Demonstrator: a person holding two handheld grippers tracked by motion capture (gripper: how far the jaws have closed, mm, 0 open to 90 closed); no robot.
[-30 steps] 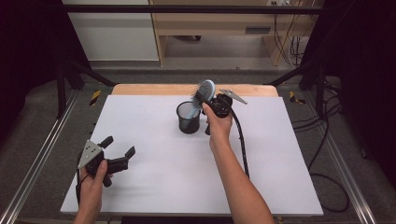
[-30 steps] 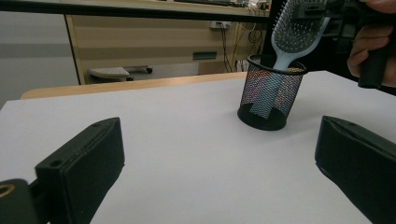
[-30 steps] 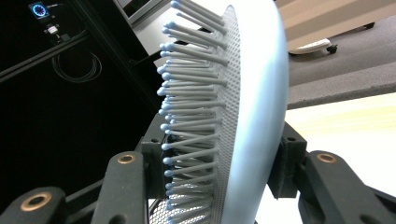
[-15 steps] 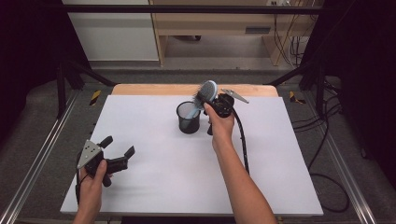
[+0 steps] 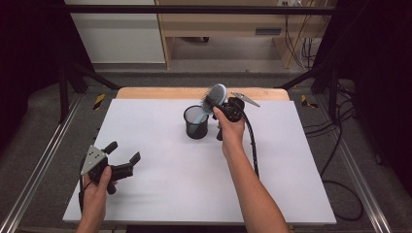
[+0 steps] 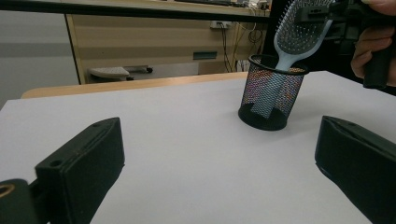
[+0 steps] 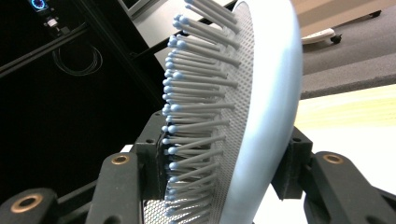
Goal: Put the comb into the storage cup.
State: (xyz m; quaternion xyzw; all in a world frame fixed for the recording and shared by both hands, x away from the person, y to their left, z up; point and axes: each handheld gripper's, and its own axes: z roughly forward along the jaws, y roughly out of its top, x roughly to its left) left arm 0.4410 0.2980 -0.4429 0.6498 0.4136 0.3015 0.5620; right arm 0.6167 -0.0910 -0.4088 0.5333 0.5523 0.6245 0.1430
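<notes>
While the right claw is clamped across the head of the pale blue hairbrush (bristle side against one jaw, smooth back against the other in the right gripper view), the brush handle slants down into the black mesh cup, which stands upright on the white counter toward its far edge. At the near left corner of the counter, well apart from the cup, the left claw is held with its jaws spread wide and nothing between them.
</notes>
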